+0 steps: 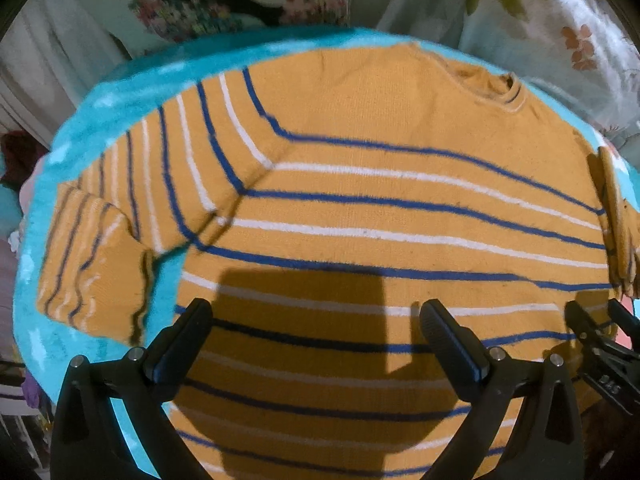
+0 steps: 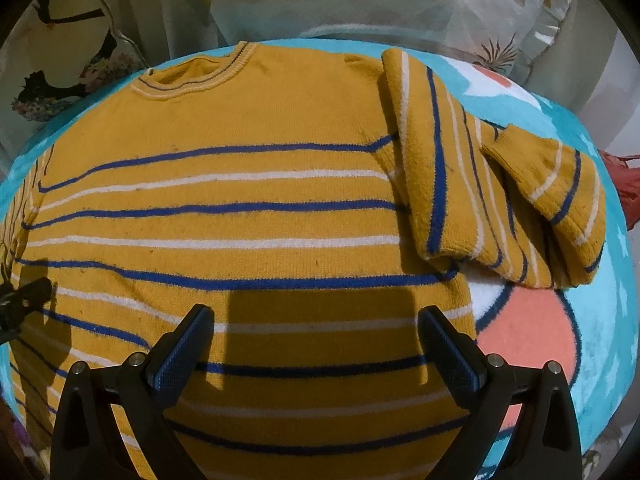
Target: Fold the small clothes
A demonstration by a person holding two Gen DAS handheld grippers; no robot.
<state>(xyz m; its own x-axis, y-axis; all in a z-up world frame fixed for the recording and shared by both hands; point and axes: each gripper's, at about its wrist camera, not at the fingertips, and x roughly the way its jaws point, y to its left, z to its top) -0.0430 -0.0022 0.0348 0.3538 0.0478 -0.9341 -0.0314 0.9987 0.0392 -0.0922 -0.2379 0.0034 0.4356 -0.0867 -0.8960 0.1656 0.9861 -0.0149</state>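
Note:
A small mustard-yellow sweater (image 1: 360, 200) (image 2: 240, 208) with blue and white stripes lies flat, neck away from me, on a turquoise blanket (image 1: 120, 92). Its left sleeve (image 1: 100, 248) stretches outward and bends down at the cuff. Its right sleeve (image 2: 480, 184) is bunched and folded over itself beside the body. My left gripper (image 1: 316, 320) hovers open above the lower body of the sweater, holding nothing. My right gripper (image 2: 316, 324) is also open above the lower right part, empty. The right gripper's tips (image 1: 600, 328) show at the left view's right edge.
The turquoise blanket (image 2: 580, 320) carries a white and coral cartoon print (image 2: 528, 332) beside the sweater. Floral pillows and bedding (image 2: 440, 0) rise behind it. More patterned fabric (image 1: 240, 8) lies at the back left, with mixed cloth items (image 1: 16, 160) at the left edge.

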